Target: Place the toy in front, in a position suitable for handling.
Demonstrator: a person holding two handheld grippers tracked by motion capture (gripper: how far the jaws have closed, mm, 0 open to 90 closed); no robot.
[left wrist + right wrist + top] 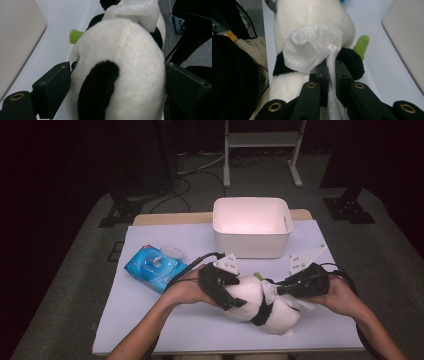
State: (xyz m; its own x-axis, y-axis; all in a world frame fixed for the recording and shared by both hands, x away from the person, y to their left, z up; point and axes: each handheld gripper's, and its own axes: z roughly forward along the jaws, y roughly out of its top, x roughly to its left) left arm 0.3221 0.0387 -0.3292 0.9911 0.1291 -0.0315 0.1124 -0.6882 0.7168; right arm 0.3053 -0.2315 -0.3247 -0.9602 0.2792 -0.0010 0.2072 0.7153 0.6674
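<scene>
The plush panda (255,302) lies on the tabletop (165,320) between the two claws. The left claw (231,296) stands wide around the panda's head, its black jaws flanking the fur on either side with the pads at or just off the plush, so it steadies more than it grips. The right claw (332,72) is pinched tight on a white wet wipe (312,50), which is pressed against the panda's body just ahead of its tips, by the black band and a green piece (362,45). To wipe well, I judge the left claw should brace the head firmly while the right drags the wipe in short strokes along the fur, keeping its pinch closed. The wipe pack (155,265) and white bin (252,226) sit beyond the claws.
</scene>
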